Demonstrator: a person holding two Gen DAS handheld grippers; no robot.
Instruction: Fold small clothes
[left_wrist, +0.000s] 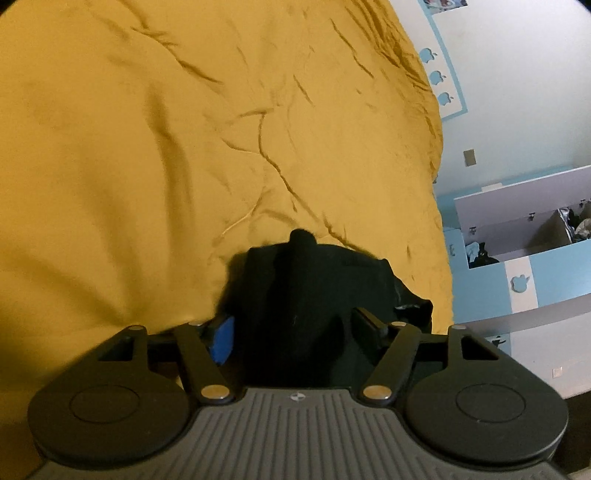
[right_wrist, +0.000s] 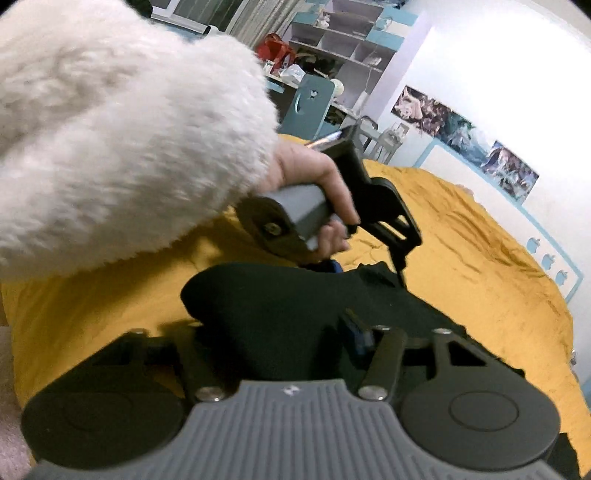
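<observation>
Black garment (left_wrist: 314, 295) on yellow bedspread (left_wrist: 147, 147) — left gripper (left_wrist: 295, 325) fingers spread astride it, right gripper (right_wrist: 273, 332) grip indiscernible — cloth may bunch or slip.

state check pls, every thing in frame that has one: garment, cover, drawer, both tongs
black garment: crumpled heap on the cover, not yet folded flat
yellow cover: spread over the bed, wrinkled
drawer: pulled open, dark clothes inside
left tongs: open, jaws wide on either side of the garment
right tongs: low over the garment, grip unclear
left hand: wrapped round the left tongs' handle
</observation>
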